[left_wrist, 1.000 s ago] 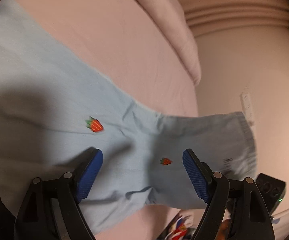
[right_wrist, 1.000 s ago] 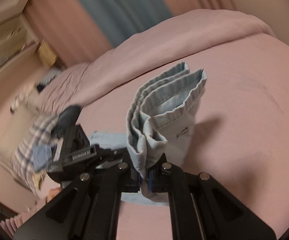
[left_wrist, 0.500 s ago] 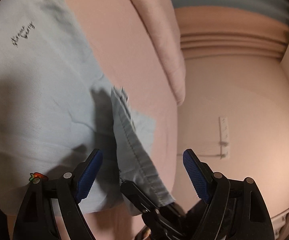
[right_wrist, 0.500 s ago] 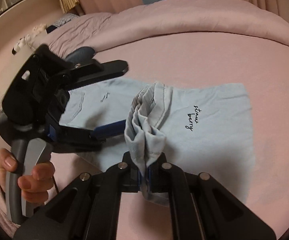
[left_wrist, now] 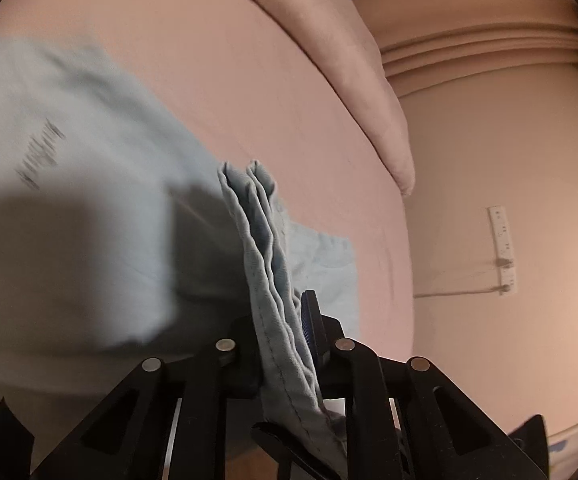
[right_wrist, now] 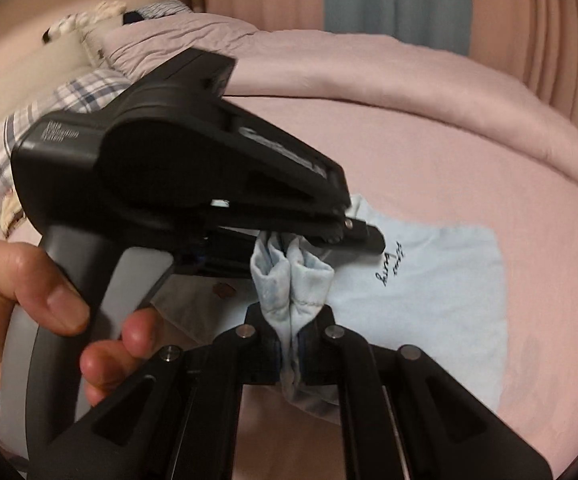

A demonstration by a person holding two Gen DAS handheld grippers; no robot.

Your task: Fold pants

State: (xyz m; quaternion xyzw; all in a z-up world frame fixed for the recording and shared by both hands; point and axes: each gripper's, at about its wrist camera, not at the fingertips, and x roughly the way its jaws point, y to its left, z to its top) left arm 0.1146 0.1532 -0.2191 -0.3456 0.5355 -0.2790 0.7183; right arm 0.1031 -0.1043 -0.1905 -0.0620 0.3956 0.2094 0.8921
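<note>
Light blue pants [right_wrist: 429, 280] lie folded flat on the pink bed sheet [right_wrist: 489, 152], with black script lettering on top. One bunched, stitched edge [left_wrist: 265, 248] of the pants stands up between both grippers. My left gripper [left_wrist: 285, 332] is closing, and its blue pad [left_wrist: 309, 320] presses against this layered edge. In the right wrist view the left gripper [right_wrist: 353, 232] comes in from the left, held by a hand [right_wrist: 29, 272]. My right gripper [right_wrist: 291, 344] is shut on the same bunch [right_wrist: 289, 280], just below the left one's tips.
A rolled pink duvet [right_wrist: 369, 68] runs along the far side of the bed. A plaid pillow [right_wrist: 49, 108] lies at the far left. In the left wrist view the bed ends at the right, with a wall and a white power strip [left_wrist: 501, 240] beyond.
The left gripper's jaws went from wide open to closed on the bunched edge. The right gripper rolled and came down with that edge over the flat pants, meeting the left gripper.
</note>
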